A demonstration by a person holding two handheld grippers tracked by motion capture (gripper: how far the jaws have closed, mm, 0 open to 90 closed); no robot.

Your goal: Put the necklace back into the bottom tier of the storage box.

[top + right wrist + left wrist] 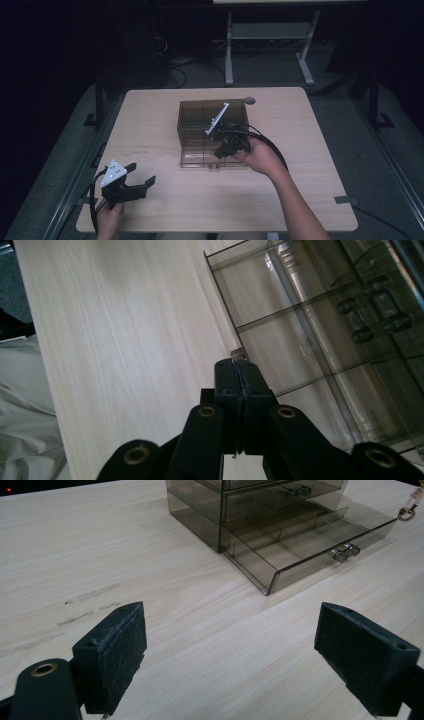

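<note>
High view: we see the smoky clear drawer cabinet (212,120) on the wooden table (150,107), past its middle, with the bottom drawer (214,159) pulled out toward the person. The right gripper (223,151) rests at that drawer's front. The left gripper (141,176) sits well left of the cabinet, nearer the person, jaws spread wide and empty.

Left gripper view: we see both pads (114,652) far apart over bare table; the cabinet stands ahead, its open drawer's handle (346,552) facing right.

Right gripper view: we see the jaws pressed together, tips at the drawer's front edge (235,352); we cannot tell whether they pinch anything.
</note>
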